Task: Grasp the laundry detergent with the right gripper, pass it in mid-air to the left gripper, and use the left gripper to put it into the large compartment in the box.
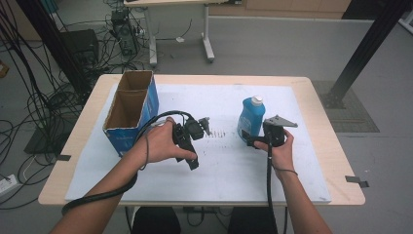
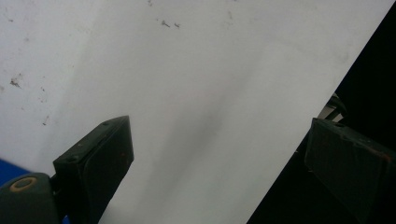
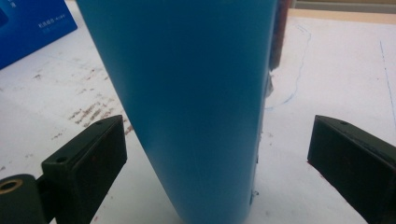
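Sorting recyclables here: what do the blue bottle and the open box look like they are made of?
The blue bottle looks like smooth, slightly glossy plastic: even colour with a soft sheen in the right gripper view, and a white cap. The open box seems to be cardboard: brown, matte inside, blue printed outside.

No legible text anywhere. Small white print on blue cardboard box (image 3: 32,23), seen in right gripper view, too blurred to read. Blue bottle (image 1: 251,117) shows dark label patch, wording indecipherable.
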